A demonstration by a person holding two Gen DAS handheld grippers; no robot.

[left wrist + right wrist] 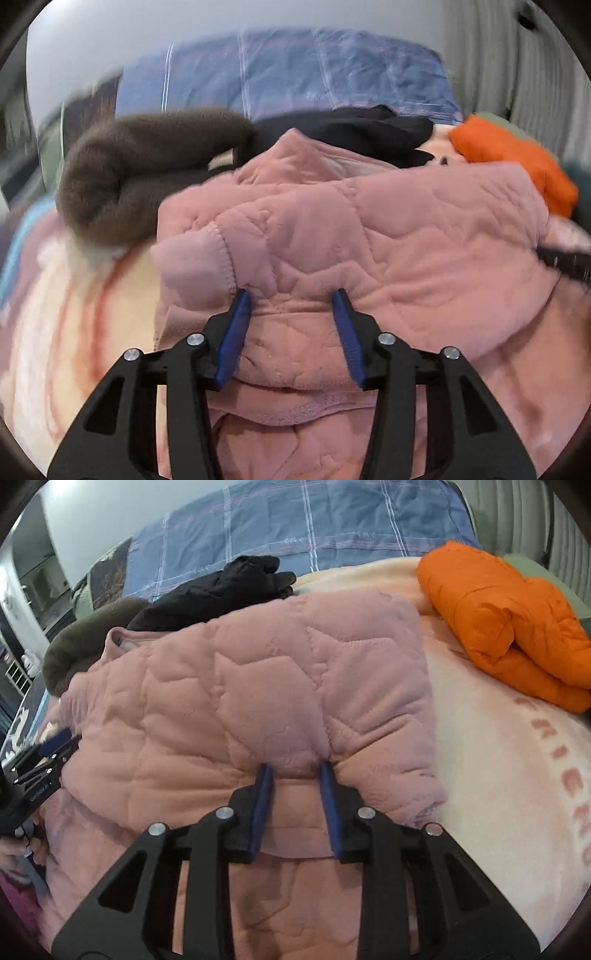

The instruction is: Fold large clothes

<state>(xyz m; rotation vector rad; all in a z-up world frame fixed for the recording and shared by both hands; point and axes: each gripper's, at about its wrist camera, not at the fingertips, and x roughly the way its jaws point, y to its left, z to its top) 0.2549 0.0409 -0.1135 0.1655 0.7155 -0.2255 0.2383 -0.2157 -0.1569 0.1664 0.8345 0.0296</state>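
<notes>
Blue-padded fingers (236, 332) of the left gripper (291, 295) are seen nearest, set apart with a thick bunch of the pink quilted jacket (369, 229) gathered between them; whether the pads actually pinch the cloth or only press into it cannot be told. In the right wrist view, the right gripper (293, 768) is seen with its fingers closer together, and a puckered fold of the same jacket is clamped at its near edge.

Scene noted left to right:
- a brown furry garment (122, 173), far left, touching the jacket's far edge;
- a black garment (218, 590), bunched behind the jacket collar;
- the jacket itself, in the middle of the pale pink blanket (498, 775), its upper layer doubled over a lower layer that shows under the grippers;
- an orange puffer jacket (506, 627), far right, already rolled or folded and apart from the pink one;
- a blue checked quilt (295, 524) along the far side.

Progress, as judged: the orange piece looks finished. The pink jacket seems midway, with one fold apparently in hand and the edge held by both grippers. Final squaring remains, and the brown and black pieces appear still unfolded.
</notes>
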